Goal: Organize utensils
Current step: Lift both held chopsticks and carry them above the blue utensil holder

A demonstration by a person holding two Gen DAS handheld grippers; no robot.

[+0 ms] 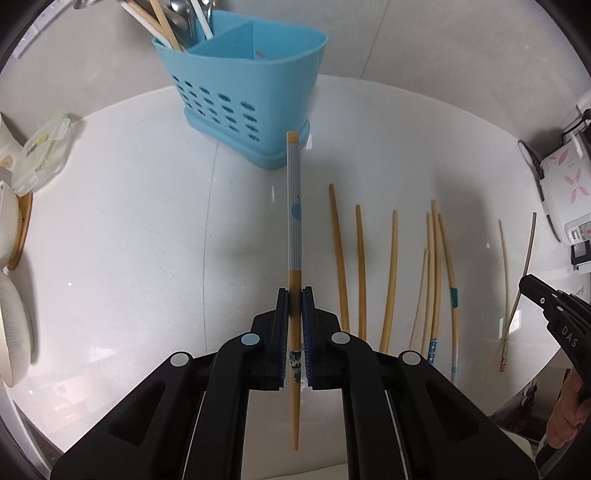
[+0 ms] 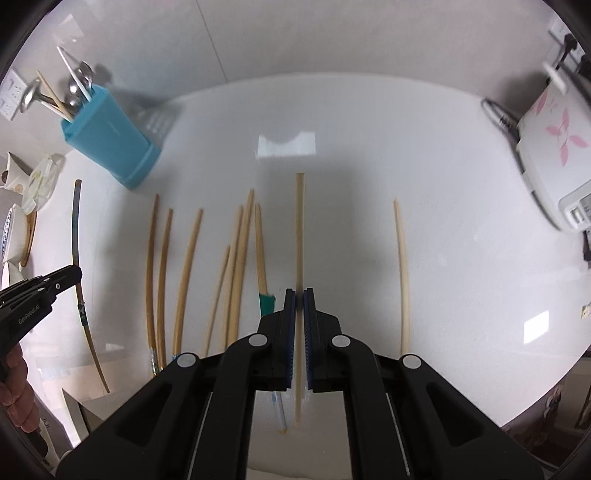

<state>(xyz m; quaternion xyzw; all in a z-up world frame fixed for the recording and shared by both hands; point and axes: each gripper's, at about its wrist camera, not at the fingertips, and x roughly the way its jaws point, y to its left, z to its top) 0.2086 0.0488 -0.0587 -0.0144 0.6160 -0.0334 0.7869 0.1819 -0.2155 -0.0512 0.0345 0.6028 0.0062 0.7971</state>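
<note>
My left gripper is shut on a chopstick with a grey striped sleeve, held above the white table and pointing toward the blue utensil caddy. The caddy's left compartment holds spoons and chopsticks; its right compartment looks empty. My right gripper is shut on a plain pale chopstick, lifted over the table. Several bamboo chopsticks lie in a loose row between the two grippers. The right gripper also shows at the right edge of the left wrist view, and the left gripper at the left edge of the right wrist view.
A white appliance with pink flowers stands at the right of the table. Bowls and a clear lidded box sit at the left edge. A lone chopstick lies to the right. A hand holds the left gripper.
</note>
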